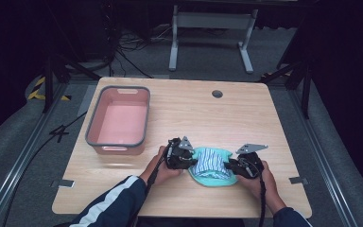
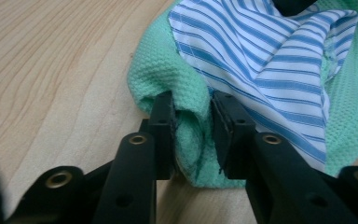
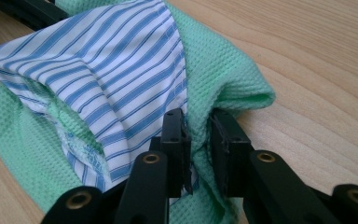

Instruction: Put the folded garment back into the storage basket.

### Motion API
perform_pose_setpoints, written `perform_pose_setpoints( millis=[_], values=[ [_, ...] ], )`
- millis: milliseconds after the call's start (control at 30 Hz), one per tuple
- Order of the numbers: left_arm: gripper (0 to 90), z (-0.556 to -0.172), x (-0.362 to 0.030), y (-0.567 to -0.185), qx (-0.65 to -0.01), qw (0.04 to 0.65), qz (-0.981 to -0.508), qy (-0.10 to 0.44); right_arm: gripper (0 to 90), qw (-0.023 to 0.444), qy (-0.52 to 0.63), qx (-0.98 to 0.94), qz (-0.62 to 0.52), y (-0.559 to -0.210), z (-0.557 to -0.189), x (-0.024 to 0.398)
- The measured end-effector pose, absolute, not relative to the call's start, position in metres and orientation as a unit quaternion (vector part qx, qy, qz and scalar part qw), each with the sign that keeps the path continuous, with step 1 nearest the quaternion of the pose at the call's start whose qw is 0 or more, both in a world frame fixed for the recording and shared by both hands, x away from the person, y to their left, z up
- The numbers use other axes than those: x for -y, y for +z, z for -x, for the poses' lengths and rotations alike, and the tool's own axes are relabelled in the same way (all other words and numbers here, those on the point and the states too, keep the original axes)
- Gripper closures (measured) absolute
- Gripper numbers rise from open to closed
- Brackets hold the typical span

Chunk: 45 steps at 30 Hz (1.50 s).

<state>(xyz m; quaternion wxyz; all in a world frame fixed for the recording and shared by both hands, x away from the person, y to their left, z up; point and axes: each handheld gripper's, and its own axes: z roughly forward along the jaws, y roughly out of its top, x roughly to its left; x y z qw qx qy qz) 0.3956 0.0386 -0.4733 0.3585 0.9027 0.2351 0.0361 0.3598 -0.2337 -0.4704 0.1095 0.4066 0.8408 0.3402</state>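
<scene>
Two grippers grip one small garment (image 1: 211, 166), a mint-green waffle-knit piece with a blue-and-white striped fabric panel (image 1: 210, 161) on top. In the high view it lies on the wooden table (image 1: 246, 118) near the front edge, at about 5 o'clock from the pink tub (image 1: 119, 121) and well apart from it. Its long axis runs from 9 o'clock to 3 o'clock, gripper to gripper, with the curved green rim toward 6 o'clock and the striped panel toward 12.

The left gripper (image 2: 192, 112) is clenched on a bunched fold of green knit at the garment's 9 o'clock end; in the left gripper view the fold stands pinched between the two black fingers (image 2: 162, 126), with the stripes beyond at 1 o'clock.

The right gripper (image 3: 199, 122) is clamped on the 3 o'clock end; in the right gripper view green knit is squeezed between the fingers (image 3: 223, 140), the striped edge touches the left-hand one, and the panel spreads toward 10 o'clock.
</scene>
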Motion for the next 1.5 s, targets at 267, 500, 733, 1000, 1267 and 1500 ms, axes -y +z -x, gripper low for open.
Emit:
perform_pose_setpoints(
  millis=[267,500,733,1000,1267,1500],
  values=[
    [80.6,-0.391,-0.033,-0.469,-0.220,0.339,-0.913,0.058,80.3,0.116,0.339,-0.842,-0.404,-0.470,-0.357,0.233],
    [81.4,-0.390,-0.025,-0.459,-0.208,0.318,-0.922,0.070,80.9,0.124,0.343,-0.842,-0.398,-0.462,-0.353,0.234],
    [81.6,-0.390,-0.020,-0.447,-0.196,0.316,-0.925,0.081,81.0,0.132,0.353,-0.836,-0.399,-0.452,-0.350,0.238],
    [81.8,-0.389,-0.014,-0.431,-0.188,0.313,-0.926,0.092,81.0,0.140,0.369,-0.827,-0.400,-0.440,-0.352,0.242],
    [81.9,-0.395,-0.017,-0.413,-0.184,0.314,-0.925,0.108,81.0,0.140,0.375,-0.823,-0.403,-0.430,-0.357,0.243],
    [81.9,-0.403,-0.029,-0.400,-0.192,0.314,-0.923,0.114,81.0,0.148,0.371,-0.828,-0.393,-0.415,-0.365,0.227]
  ],
)
